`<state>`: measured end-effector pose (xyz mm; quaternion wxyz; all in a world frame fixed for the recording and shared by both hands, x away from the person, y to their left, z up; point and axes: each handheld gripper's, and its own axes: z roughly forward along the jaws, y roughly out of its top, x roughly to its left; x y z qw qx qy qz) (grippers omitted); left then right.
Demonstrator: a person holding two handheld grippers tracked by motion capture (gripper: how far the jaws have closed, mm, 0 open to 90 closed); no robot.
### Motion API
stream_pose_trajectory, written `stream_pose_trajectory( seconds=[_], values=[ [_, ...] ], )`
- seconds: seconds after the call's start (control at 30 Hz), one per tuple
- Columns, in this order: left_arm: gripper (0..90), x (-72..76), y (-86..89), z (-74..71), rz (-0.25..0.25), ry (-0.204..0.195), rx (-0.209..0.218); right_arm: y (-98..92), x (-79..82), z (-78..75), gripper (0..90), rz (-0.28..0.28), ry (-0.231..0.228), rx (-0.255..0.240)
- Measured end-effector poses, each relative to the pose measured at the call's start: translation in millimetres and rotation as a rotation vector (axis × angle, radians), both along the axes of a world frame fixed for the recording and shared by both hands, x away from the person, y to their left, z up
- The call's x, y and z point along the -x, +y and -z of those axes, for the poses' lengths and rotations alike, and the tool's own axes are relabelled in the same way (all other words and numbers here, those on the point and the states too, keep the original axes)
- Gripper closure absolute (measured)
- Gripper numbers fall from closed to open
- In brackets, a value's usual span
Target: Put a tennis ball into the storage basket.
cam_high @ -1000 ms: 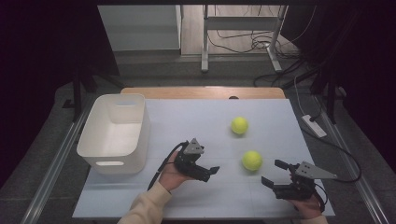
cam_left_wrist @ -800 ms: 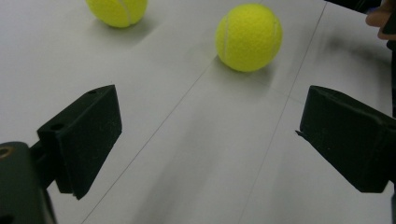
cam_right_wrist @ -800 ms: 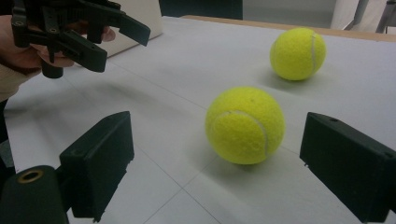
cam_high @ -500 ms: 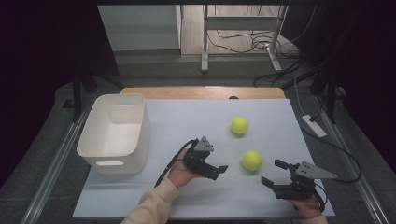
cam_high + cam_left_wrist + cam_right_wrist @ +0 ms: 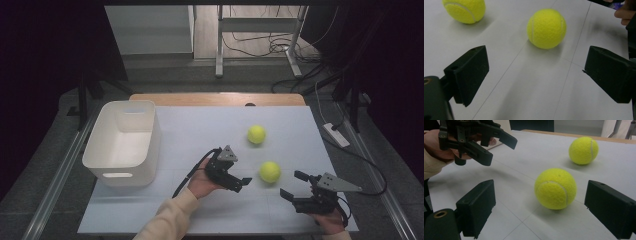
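Note:
Two yellow tennis balls lie on the white table. The near ball (image 5: 270, 171) (image 5: 546, 28) (image 5: 555, 188) rests between my two grippers. The far ball (image 5: 256, 134) (image 5: 464, 10) (image 5: 583, 150) sits farther back. My left gripper (image 5: 241, 184) (image 5: 536, 65) (image 5: 499, 151) is open and empty, a short way left of the near ball, its jaws pointing at it. My right gripper (image 5: 291, 184) (image 5: 540, 197) is open too, low over the front right of the table, with the near ball just ahead of its jaws and not touched.
A white plastic bin (image 5: 152, 135) stands empty at the table's left. A wooden strip (image 5: 215, 99) runs along the far edge. A power strip (image 5: 336, 135) lies off the right edge. Cables trail from both grippers.
My left gripper has moved right and a little nearer the front, closing on the near ball. The right gripper and both balls have stayed put.

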<state>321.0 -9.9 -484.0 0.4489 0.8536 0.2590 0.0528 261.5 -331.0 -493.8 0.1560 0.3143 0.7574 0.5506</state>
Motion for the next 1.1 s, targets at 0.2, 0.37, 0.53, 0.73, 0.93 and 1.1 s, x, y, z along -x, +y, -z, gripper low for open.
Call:
stream_pose_trajectory(
  seconds=[0.2, 0.37, 0.53, 0.73, 0.93, 1.1],
  values=[
    [6.4, -1.6, -4.5, -1.0, 0.009, 0.002, 0.000, 0.0, 0.2, -0.5, 9.8, 0.002, -0.001, -0.007],
    [6.4, -3.0, -11.9, -1.3, 0.018, 0.003, -0.003, -1.7, 0.3, -1.4, 9.9, 0.005, 0.000, -0.011],
    [6.4, -6.1, -17.5, 1.4, 0.029, 0.008, -0.006, -2.8, 0.4, -1.7, 9.8, 0.005, -0.002, -0.015],
    [6.4, -8.4, -23.6, 3.5, 0.049, 0.009, -0.013, -2.5, 0.6, -2.0, 9.9, 0.003, 0.000, -0.016],
    [6.4, -10.0, -30.3, 4.0, 0.055, 0.009, -0.009, -1.7, 0.7, -2.5, 9.9, 0.001, -0.006, -0.018],
    [6.4, -12.8, -37.0, 4.9, 0.061, 0.015, -0.005, -1.9, 1.0, -3.3, 9.9, 0.000, -0.009, -0.018]
  ],
)
